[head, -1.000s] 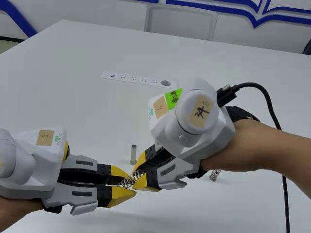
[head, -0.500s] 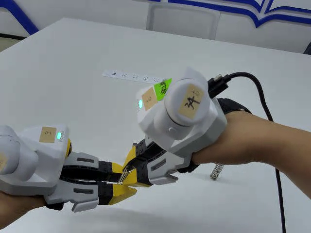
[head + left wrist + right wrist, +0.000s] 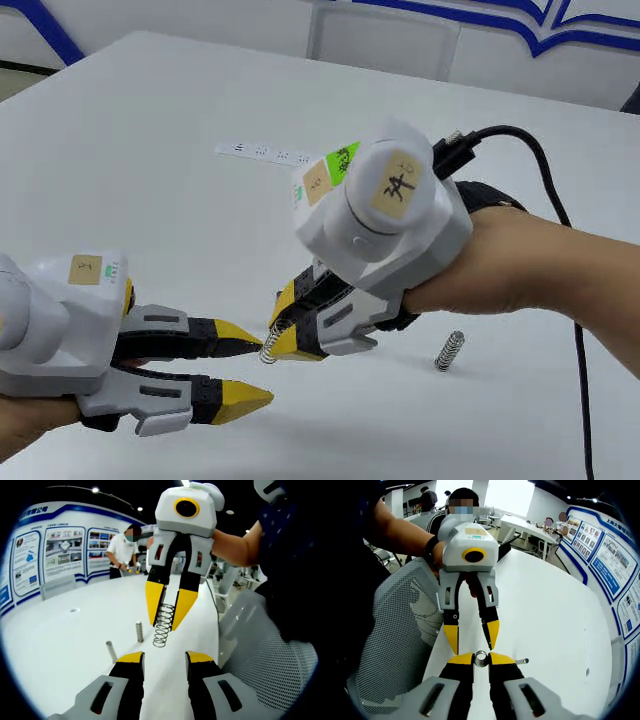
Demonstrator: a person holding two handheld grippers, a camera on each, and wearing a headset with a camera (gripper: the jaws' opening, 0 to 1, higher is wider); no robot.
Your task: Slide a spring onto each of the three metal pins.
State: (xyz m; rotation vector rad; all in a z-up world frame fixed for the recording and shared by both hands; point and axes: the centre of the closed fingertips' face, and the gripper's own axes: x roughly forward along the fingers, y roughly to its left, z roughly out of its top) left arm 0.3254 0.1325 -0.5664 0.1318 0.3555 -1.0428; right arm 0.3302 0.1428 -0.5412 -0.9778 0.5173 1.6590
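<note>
My right gripper (image 3: 283, 335) is shut on a small steel spring (image 3: 270, 346), which sticks out past its yellow tips. In the left gripper view that spring (image 3: 164, 625) hangs from the right gripper (image 3: 168, 620) just above my own jaws. My left gripper (image 3: 252, 371) is open, a little apart from the spring and holding nothing. In the right gripper view the spring (image 3: 480, 658) sits end-on between my shut jaws, facing the open left gripper (image 3: 472, 642). Two metal pins stand on the table: a bare pin (image 3: 111, 651) and a pin that looks coiled (image 3: 139, 631). A second spring (image 3: 449, 350) lies on the table.
A white power strip (image 3: 270, 153) lies further back on the white table (image 3: 150, 150). A black cable (image 3: 545, 190) runs from the right gripper over the arm. A grey mesh chair (image 3: 400, 645) stands beside the table edge. A person (image 3: 121, 550) stands far behind.
My left jaws have opened and drawn slightly back from the spring. The spring stays in my right gripper, which has barely moved. The head camera has shifted.
</note>
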